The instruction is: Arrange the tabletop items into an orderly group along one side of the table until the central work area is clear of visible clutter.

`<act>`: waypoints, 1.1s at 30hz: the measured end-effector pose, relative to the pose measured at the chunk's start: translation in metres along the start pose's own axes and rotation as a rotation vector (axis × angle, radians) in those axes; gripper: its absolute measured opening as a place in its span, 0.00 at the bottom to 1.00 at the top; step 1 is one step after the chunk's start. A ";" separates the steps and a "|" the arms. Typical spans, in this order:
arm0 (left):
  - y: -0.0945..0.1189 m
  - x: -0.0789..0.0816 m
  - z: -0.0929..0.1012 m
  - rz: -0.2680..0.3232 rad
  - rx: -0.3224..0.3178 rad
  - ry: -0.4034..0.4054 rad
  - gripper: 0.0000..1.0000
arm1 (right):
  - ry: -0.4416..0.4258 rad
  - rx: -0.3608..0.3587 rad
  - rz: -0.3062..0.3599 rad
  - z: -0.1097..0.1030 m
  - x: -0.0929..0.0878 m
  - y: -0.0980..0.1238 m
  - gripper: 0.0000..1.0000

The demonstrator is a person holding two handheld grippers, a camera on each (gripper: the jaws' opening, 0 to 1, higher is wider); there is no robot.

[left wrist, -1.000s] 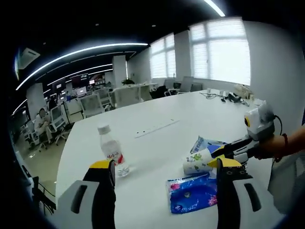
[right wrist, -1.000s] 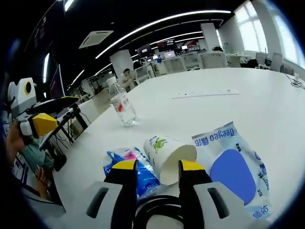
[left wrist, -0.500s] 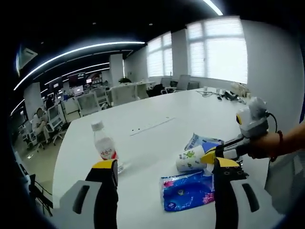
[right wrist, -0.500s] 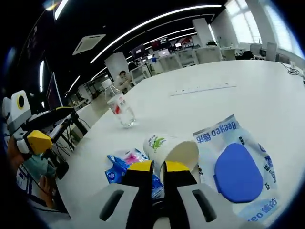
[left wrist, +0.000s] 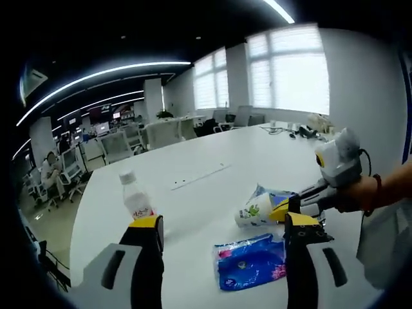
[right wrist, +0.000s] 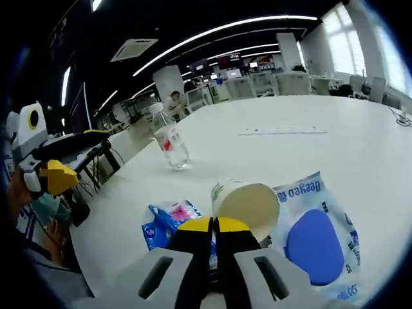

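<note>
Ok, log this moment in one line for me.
right tool: shut on white paper cup rim | left tool: open, empty | clear plastic bottle: upright | blue packet: flat on table

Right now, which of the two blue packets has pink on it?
The smaller, darker blue plastic packet, left of the tipped paper cup. The bigger pale packet on the cup's other side has only a blue oval and blue writing.

White table (left wrist: 212, 161) bears bottle (left wrist: 135, 201), cup (right wrist: 248, 203), packets (left wrist: 248, 262).
</note>
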State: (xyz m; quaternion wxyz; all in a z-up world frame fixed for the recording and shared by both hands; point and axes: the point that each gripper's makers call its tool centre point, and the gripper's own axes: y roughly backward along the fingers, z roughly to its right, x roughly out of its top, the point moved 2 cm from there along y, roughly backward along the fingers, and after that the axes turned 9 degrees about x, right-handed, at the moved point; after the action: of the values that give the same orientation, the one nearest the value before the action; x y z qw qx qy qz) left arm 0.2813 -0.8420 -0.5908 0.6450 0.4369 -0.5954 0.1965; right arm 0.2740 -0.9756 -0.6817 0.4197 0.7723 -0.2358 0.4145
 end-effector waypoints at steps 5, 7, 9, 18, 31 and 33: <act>0.000 0.001 0.003 0.017 -0.015 -0.018 0.70 | 0.105 0.041 -0.019 -0.015 0.019 0.008 0.00; 0.001 0.002 0.004 0.025 -0.013 -0.030 0.68 | 0.159 0.052 -0.031 -0.022 0.027 0.012 0.00; 0.000 0.002 0.005 0.026 -0.020 -0.039 0.67 | 0.199 0.058 -0.048 -0.028 0.033 0.015 0.00; 0.005 0.002 0.015 0.056 -0.054 -0.148 0.66 | 0.305 0.126 -0.143 -0.059 0.046 0.029 0.00; 0.011 -0.009 0.033 0.039 -0.102 -0.368 0.60 | 0.463 0.280 -0.273 -0.111 0.041 0.046 0.00; 0.012 -0.011 0.037 0.028 -0.117 -0.387 0.58 | 0.476 0.287 -0.277 -0.116 0.040 0.047 0.00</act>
State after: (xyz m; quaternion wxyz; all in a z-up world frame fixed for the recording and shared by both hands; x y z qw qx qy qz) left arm 0.2476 -0.8619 -0.6010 0.5398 0.4198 -0.7249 0.0829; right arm 0.2113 -0.9034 -0.5921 0.4021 0.7298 0.0376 0.5517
